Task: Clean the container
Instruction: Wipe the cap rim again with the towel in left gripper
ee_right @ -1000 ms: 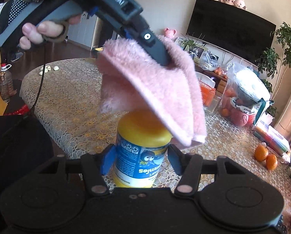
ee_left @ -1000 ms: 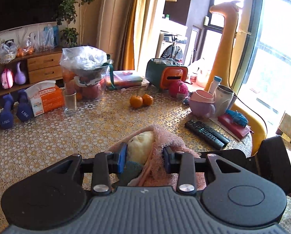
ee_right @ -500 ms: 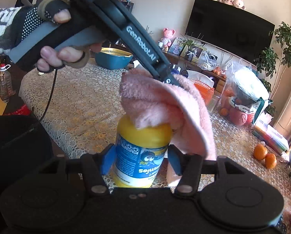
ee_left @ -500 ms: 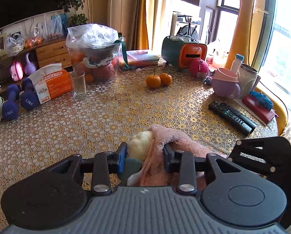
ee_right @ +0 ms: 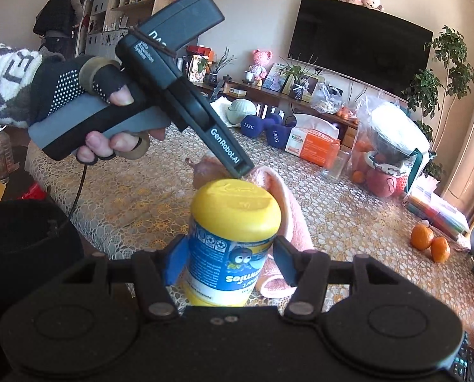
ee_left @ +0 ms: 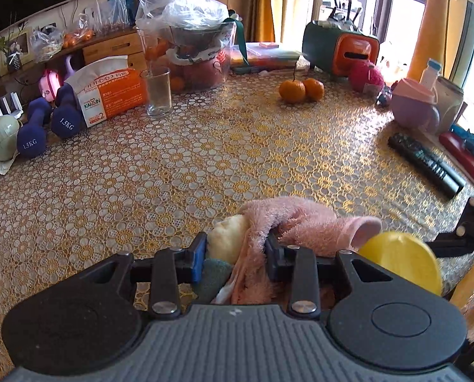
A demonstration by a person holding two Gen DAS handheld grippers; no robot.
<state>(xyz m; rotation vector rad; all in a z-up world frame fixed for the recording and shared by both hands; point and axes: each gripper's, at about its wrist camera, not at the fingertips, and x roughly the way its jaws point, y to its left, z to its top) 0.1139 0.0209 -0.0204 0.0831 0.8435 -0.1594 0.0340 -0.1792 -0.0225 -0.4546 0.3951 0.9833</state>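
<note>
Right gripper (ee_right: 226, 259) fingers clamp the yellow-lidded container (ee_right: 230, 242); left gripper (ee_left: 233, 250) fingers pinch pink cloth (ee_left: 303, 222)

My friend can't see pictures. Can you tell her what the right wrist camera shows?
The right gripper holds a yellow-lidded container between its fingers. Behind it, a gloved hand holds the left gripper, pressing a pink cloth against it, over a patterned table.

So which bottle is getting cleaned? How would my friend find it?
Look at the round table with the gold flowery cloth; at its near edge the right gripper clamps an upright jar. Its yellow lid, blue cartoon label and the fluffy pink cloth beside it set it apart from the clear drinking glass farther back.
</note>
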